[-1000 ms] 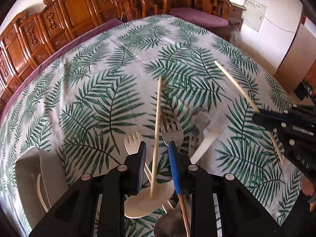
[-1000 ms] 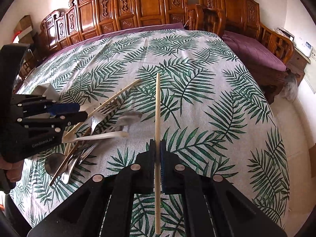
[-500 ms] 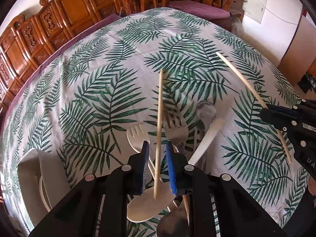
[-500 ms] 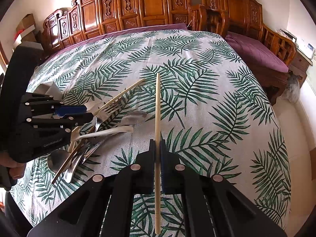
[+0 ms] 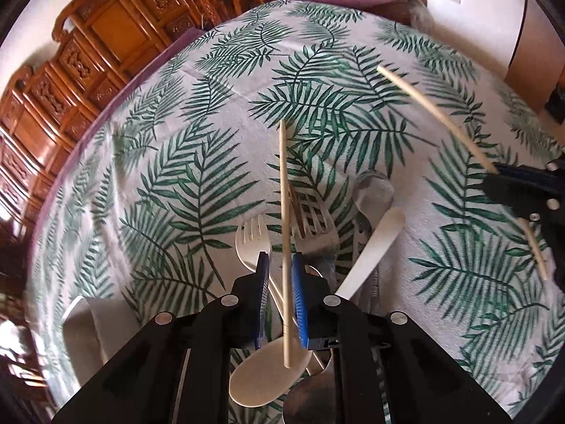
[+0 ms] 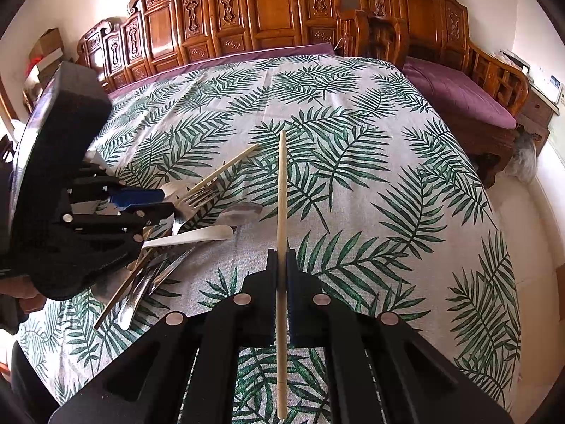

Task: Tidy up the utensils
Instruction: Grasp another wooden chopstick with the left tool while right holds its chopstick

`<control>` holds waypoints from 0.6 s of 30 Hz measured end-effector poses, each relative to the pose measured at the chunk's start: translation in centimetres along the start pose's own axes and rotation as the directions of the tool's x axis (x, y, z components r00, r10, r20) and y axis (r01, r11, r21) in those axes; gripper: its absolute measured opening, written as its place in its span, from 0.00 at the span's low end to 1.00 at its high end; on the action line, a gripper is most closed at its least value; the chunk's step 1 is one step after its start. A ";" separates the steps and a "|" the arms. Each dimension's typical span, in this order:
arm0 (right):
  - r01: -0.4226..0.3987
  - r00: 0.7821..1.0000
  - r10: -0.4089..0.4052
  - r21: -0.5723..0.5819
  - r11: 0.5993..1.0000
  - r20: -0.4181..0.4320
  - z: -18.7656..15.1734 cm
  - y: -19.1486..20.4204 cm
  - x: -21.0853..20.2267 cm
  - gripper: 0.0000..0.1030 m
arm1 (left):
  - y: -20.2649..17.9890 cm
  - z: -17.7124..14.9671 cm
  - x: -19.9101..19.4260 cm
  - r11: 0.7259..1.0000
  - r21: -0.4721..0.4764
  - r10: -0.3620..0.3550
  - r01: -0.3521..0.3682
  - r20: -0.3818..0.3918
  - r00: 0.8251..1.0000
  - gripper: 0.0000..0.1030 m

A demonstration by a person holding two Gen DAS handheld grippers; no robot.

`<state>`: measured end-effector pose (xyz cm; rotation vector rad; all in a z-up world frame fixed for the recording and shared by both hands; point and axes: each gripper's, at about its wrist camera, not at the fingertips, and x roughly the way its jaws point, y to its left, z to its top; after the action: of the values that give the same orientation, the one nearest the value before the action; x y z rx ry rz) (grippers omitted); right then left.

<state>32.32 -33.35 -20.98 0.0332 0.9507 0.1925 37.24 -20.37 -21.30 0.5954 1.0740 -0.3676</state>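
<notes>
Presently my left tool [image 5: 279, 291] is closing around a chopstick [image 5: 284, 212] lying between its blue pads [image 5: 263, 282], atop the utensil pile [image 5: 317, 233] on the leaf-print surface [image 5: 197, 162]. My right tool [image 6: 281, 275] stands pressed together, pinching a second chopstick [image 6: 281, 194] above that surface.

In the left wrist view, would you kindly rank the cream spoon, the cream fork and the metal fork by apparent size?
1. cream spoon, clearly largest.
2 and 3. cream fork and metal fork: heads look alike, handles hidden by the left gripper, so I will not rank them.
</notes>
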 end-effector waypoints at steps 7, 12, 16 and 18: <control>0.002 1.000 -0.002 0.013 1.000 -0.001 0.1 -0.5 0.1 0.06 | -0.4 -0.1 0.0 0.997 0.053 0.047 -0.047 0.010 0.999 0.04; 0.000 1.000 0.000 0.011 1.000 0.002 0.2 -0.4 0.1 0.06 | 0.7 -0.5 -0.3 1.000 0.000 0.024 -0.024 0.015 1.000 0.00; 0.000 1.000 0.000 0.006 1.000 0.004 0.2 -0.3 0.0 0.06 | 1.6 -1.1 -0.8 0.999 -0.037 0.007 -0.006 0.029 1.000 0.00; -0.001 1.000 0.001 0.007 1.000 0.003 0.2 -0.3 0.0 0.06 | 1.8 -1.2 -1.4 0.998 -0.057 -0.010 0.013 0.049 0.999 0.00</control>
<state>32.56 -33.61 -20.91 0.0404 0.9482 0.1901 36.77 -18.23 -19.97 0.5273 1.0386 -0.3587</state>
